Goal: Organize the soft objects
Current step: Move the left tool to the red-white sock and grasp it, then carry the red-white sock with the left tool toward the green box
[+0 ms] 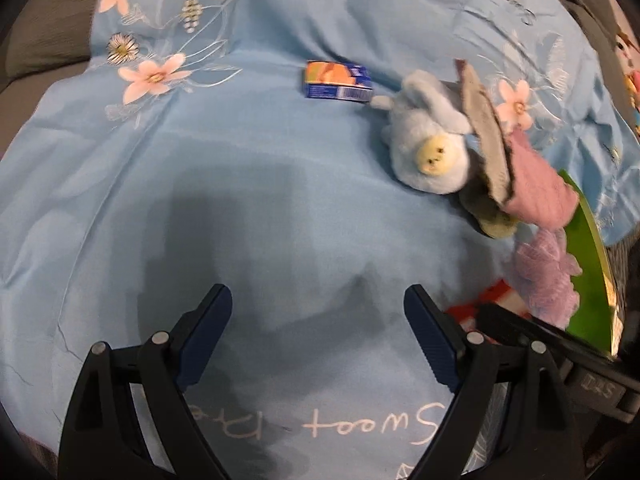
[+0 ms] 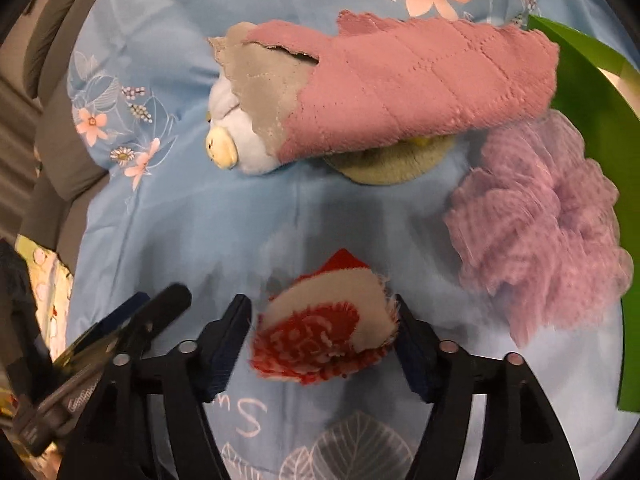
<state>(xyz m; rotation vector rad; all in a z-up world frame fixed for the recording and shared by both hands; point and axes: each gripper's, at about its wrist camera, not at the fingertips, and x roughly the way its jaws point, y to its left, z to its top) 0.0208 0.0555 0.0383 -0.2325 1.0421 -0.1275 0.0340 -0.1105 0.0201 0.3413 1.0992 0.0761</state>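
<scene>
On a light blue floral sheet (image 1: pixel 240 184) lie soft things. My right gripper (image 2: pixel 322 334) is open, its jaws either side of a red and cream patterned cloth (image 2: pixel 324 336) without pressing it. A pink and grey towel (image 2: pixel 400 84) lies over a pale blue plush toy (image 2: pixel 236 140) and an olive pad (image 2: pixel 392 164). A lilac mesh puff (image 2: pixel 540 224) sits to the right. My left gripper (image 1: pixel 318 320) is open and empty over bare sheet; the plush toy (image 1: pixel 428 148), the towel (image 1: pixel 532 196) and the puff (image 1: pixel 548 276) are to its right.
A small blue and orange box (image 1: pixel 336 80) lies on the sheet beyond the left gripper. A green box wall (image 2: pixel 600 128) stands at the right edge. Grey cushions (image 1: pixel 48 28) border the sheet at the left. The left gripper (image 2: pixel 132 320) is seen beside the right one.
</scene>
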